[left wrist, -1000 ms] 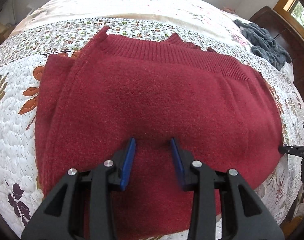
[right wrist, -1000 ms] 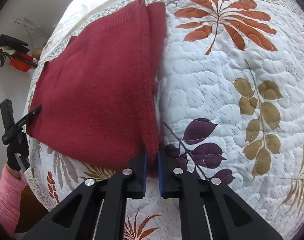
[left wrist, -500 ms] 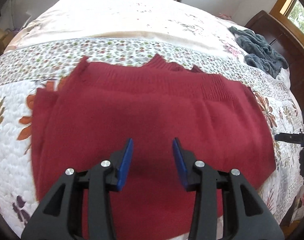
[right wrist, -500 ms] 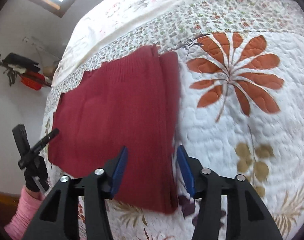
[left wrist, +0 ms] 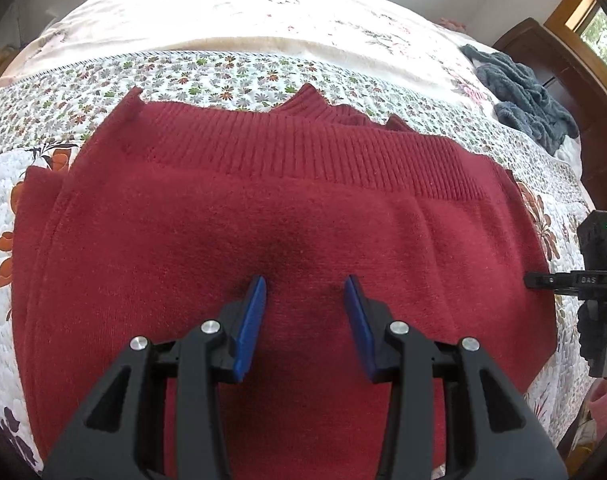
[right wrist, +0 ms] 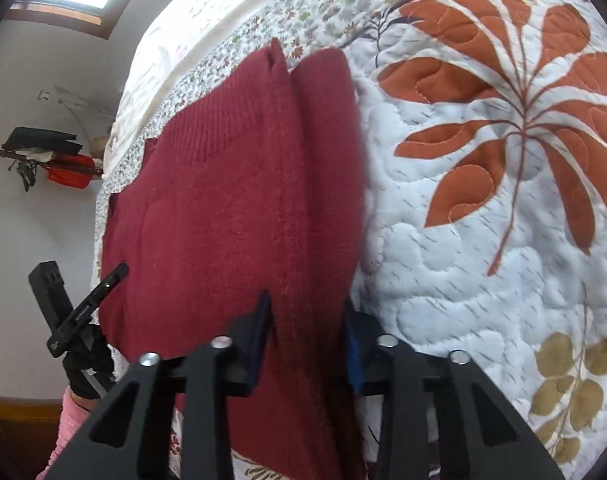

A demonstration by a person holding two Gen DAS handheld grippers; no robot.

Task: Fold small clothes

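With the red sweater point(left wrist: 287, 240) lying folded flat on the quilted bed point(right wrist: 483, 240), you hold your left gripper point(left wrist: 305, 288) spread above its middle and your right gripper point(right wrist: 307, 308) spread astride its side edge (nothing pinched), so next you likely pinch that edge for another fold.

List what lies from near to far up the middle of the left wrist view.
Left claw → red sweater body → ribbed hem band → small-flowered quilt strip → cream bedspread.
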